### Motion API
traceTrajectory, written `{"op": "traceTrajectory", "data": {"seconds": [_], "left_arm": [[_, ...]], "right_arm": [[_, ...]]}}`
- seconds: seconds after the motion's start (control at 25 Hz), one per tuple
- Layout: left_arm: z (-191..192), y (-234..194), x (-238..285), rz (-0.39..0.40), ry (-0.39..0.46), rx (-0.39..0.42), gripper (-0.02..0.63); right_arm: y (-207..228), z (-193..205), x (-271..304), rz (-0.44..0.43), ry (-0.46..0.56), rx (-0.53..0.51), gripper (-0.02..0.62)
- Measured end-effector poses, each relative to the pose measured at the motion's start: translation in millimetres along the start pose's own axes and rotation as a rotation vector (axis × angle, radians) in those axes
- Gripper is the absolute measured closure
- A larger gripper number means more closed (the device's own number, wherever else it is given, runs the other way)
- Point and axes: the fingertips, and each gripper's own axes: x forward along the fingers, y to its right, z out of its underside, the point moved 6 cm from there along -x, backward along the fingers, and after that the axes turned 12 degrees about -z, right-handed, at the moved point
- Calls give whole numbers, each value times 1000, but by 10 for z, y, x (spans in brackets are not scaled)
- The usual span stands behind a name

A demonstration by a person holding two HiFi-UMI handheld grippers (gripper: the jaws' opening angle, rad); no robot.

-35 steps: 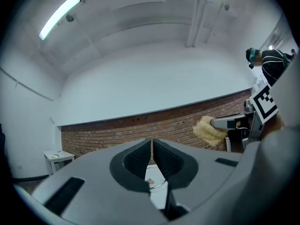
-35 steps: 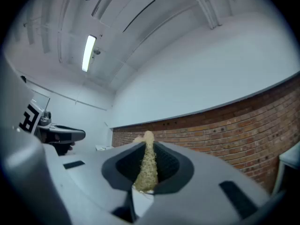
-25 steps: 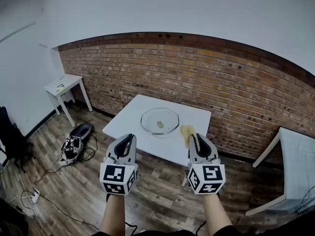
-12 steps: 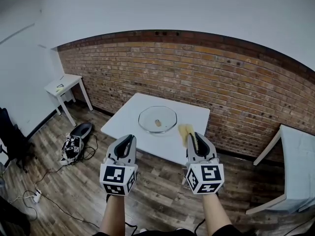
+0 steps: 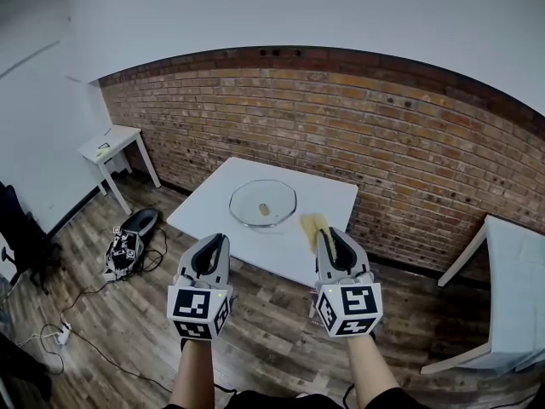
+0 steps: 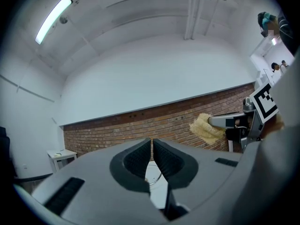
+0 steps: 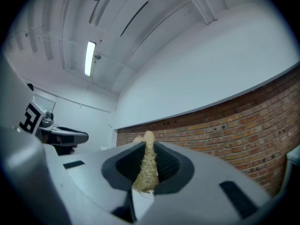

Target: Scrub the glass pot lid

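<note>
Right claw [image 5: 329, 239] is clamped on the yellow scrubbing pad [image 5: 312, 224], and in the right gripper view the pad stands edge-on between the jaws with its free end poking out past the tips. That looks deliberate to me: the loose end leads, so it meets the glass first. Left claw [image 5: 213, 245] is closed with nothing in it. The pads all but meet, so I reckon it must open before it can steady anything.

Both claws point roughly level at the white table [image 5: 328, 196], side by side. The glass pot lid [image 5: 263, 203] lies flat on that table, well ahead of both claws and untouched, with its knob showing through the middle. It sits on the left half of the top, inside every edge, and the top is bare to its right. That bare stretch is fair room for a scrubbing stroke.

The brick wall [image 5: 400, 143] runs close behind the table, so I judge the near edge to be my way in. Open floor lies between me and that edge. Cables and a dark bag [image 5: 136, 228] lie on the floor to my left, well clear of my line.
</note>
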Motion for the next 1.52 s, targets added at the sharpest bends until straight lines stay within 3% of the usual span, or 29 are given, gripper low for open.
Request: {"op": "traceTrajectory", "data": {"seconds": [0.68, 1.52], "left_arm": [[148, 97, 348, 0, 8, -8, 583], [745, -700, 1894, 46, -47, -49, 583]], "right_arm": [[267, 161, 155, 3, 5, -6, 538], [540, 644, 1733, 62, -51, 6, 538]]}}
